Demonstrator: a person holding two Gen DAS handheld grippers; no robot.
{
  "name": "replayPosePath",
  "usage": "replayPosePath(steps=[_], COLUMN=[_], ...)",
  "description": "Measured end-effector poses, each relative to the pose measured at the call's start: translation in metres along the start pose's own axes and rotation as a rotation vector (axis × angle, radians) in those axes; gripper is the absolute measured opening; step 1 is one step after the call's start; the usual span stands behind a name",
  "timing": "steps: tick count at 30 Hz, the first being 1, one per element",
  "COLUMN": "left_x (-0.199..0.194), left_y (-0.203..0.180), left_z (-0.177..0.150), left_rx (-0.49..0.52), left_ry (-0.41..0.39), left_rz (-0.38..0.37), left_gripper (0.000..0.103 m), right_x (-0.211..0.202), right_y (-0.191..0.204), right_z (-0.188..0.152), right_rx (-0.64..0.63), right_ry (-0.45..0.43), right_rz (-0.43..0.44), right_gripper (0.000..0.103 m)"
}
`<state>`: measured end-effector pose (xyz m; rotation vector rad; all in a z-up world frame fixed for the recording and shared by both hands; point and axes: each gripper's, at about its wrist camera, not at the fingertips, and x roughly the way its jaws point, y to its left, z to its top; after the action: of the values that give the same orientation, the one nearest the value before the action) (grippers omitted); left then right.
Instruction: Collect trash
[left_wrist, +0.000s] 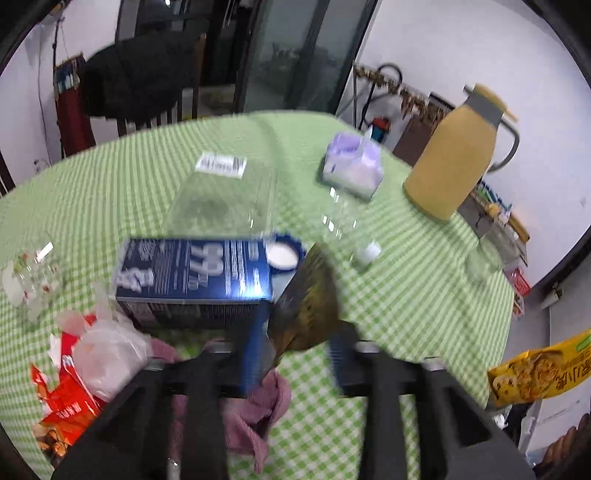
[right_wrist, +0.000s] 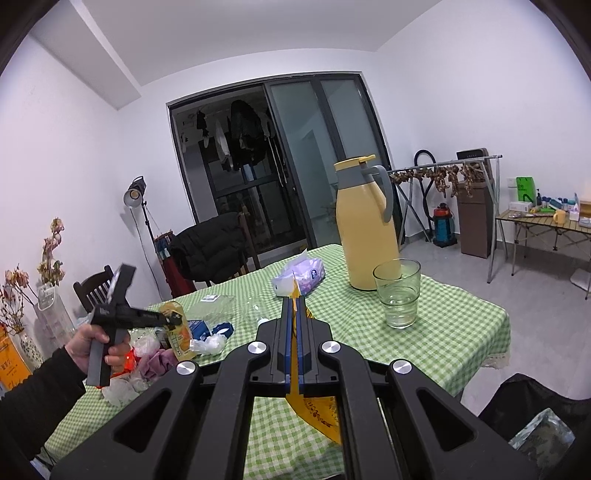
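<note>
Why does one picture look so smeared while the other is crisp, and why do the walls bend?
Left wrist view: motion blur smears the dark blue carton and the yellow thermos jug. Right wrist view: sharp, the clear drinking glass well defined under even light. Both views: fisheye lenses curve straight edges and darken the corners.

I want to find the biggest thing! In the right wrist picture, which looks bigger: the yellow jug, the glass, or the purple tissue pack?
1. Yellow jug
2. Glass and purple tissue pack: about alike. The glass sits closer to the camera, so I won't rank them.
</note>
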<state>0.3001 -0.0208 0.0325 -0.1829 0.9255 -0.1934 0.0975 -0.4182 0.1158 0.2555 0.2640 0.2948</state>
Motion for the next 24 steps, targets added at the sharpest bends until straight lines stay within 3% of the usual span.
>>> replayPosePath(steps=[1,7,14,19,24], left_x=[0.002,0.003,0.029,0.037,0.064], left_y=[0.002,0.002,-0.029,-0.051,-0.075], left_z=[-0.001,0.003,0.014,0.015,0.002], left_rx=[-0.003,-0.020,0.075,0.141,0.181], left_ry=[0.006,-0.038,-0.025,-0.004,0.096], left_rz=[-0.006,0.012,0.082,-0.017,-0.046], left_gripper=[0.053,0.053,0.052,0.054,0.054], right_x=[0.000,0.002,0.001,-0.001,-0.002], right_y=[0.000,0.004,0.004,-0.002,-0.003], right_z=[-0.001,-0.002,-0.002,-0.002,-0.003], right_rx=[0.001,-0.011,-0.009,-0.009,-0.006], right_ry=[-0.002,0.003,0.001,-0.001,-0.006], right_rz=[0.001,0.003,0.003,-0.002,-0.002], right_gripper=[0.002,0.002,0.002,0.002,0.002])
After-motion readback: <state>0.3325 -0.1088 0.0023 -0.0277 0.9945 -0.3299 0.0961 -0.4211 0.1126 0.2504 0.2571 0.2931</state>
